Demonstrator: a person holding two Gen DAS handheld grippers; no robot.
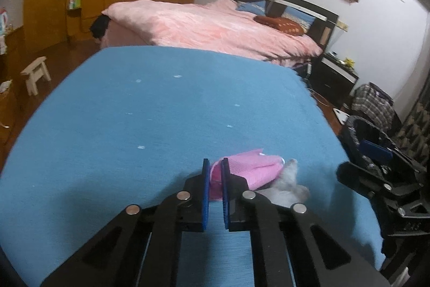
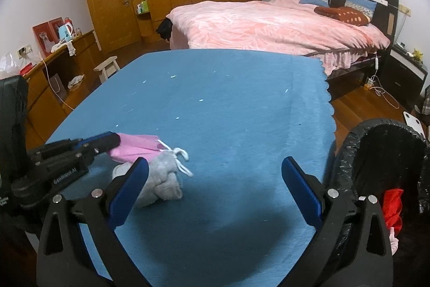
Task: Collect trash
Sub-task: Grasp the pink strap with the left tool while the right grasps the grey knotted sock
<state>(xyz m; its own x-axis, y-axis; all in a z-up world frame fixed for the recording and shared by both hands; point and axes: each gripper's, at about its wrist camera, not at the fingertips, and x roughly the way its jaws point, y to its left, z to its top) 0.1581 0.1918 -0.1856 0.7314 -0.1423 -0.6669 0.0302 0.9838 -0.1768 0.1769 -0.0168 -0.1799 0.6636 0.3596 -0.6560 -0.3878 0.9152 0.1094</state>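
While the right gripper point(image 2: 215, 187) hovers with jaws wide and empty, the left gripper point(image 1: 214, 179) is clamped on the near end of the pink mask point(image 1: 250, 171), which lies on the blue tablecloth point(image 2: 228, 99), touching the grey crumpled wad point(image 2: 164, 185). The mask's long axis runs away from the left gripper toward the wad. The black-lined bin point(image 2: 376, 152) already holds something red; mask, wad and white scraps point(image 2: 201, 100) further off apparently remain.

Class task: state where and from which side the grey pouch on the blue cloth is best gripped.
Grip the grey pouch across its bunched middle, from above on its right: likely easiest, since the pink mask and left claw crowd its left and the right claw stands open.
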